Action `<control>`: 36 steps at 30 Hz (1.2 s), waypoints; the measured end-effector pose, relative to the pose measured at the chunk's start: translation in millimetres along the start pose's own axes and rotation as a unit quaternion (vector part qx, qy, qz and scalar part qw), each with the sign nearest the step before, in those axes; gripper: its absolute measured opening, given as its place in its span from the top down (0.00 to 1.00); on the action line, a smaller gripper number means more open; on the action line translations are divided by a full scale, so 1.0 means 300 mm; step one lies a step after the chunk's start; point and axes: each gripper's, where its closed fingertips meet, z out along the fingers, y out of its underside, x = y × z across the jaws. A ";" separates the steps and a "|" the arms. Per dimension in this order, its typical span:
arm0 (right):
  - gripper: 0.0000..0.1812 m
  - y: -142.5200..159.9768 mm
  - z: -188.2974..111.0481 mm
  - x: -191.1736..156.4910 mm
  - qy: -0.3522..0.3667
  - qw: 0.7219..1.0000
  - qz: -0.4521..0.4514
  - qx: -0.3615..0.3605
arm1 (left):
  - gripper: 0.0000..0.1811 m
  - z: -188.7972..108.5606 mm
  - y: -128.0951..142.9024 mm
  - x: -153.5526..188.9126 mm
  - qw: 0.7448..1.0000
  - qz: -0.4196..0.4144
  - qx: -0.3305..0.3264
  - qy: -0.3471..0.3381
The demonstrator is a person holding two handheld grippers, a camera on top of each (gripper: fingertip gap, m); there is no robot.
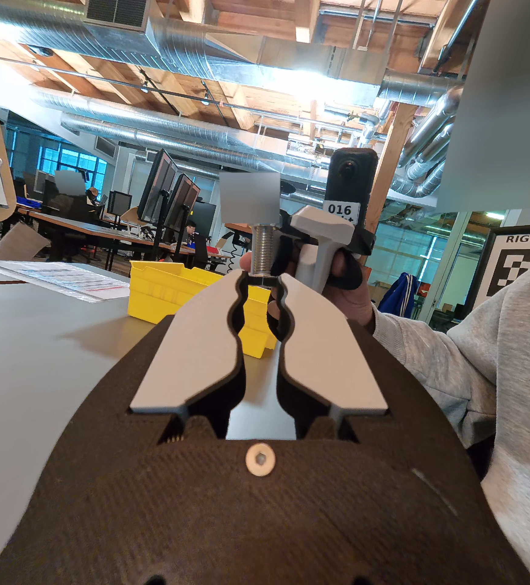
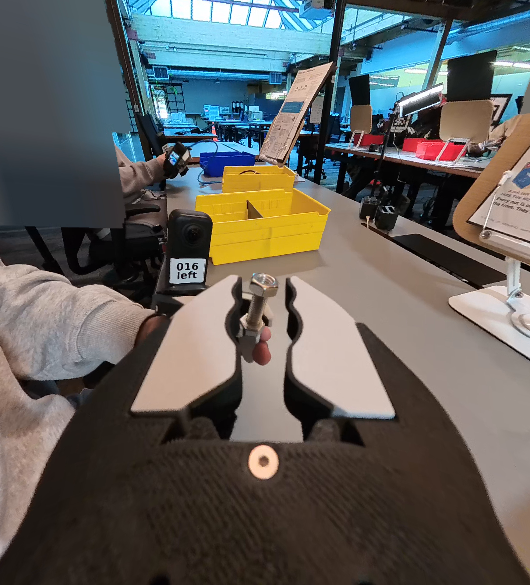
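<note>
The left tool (image 1: 261, 278) has its two pale fingers drawn close at the tips, clamped on the lower end of a threaded bolt (image 1: 261, 250) that stands upright out of them; the bolt's top is lost under a grey mosaic patch, so its upper end cannot be made out in that view. In the right wrist view the same bolt (image 2: 255, 311) shows slanting up between the right tool's fingers with a hex nut (image 2: 263, 284) on its far end, and its near end sits in a grey fingertip beside a bare thumb (image 2: 262, 346). The right tool (image 2: 263, 285) stands parted, its fingers to either side of the nut with a gap on both sides, touching nothing that I can see. Just right of the bolt in the left wrist view a hand (image 1: 349, 285) grips the right tool's pale handle, with a black camera above it; the grey sleeve (image 1: 479, 364) runs off the right edge. Behind the left tool a yellow bin (image 1: 168, 288) rests on the grey surface (image 1: 36, 348), partly hidden by the fingers. The right wrist view shows that bin (image 2: 267, 234) with a dark divider inside; its contents are out of sight. Farther off sits a second yellow bin (image 2: 257, 182), then a blue one (image 2: 225, 160). At right a sheet on a stand (image 2: 517, 202) is cut off by the edge.
</note>
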 end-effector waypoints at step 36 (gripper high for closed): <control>0.91 0.003 0.001 -0.005 -0.031 0.998 0.053 0.020 | 0.90 0.001 0.000 0.007 1.000 -0.006 0.001 0.007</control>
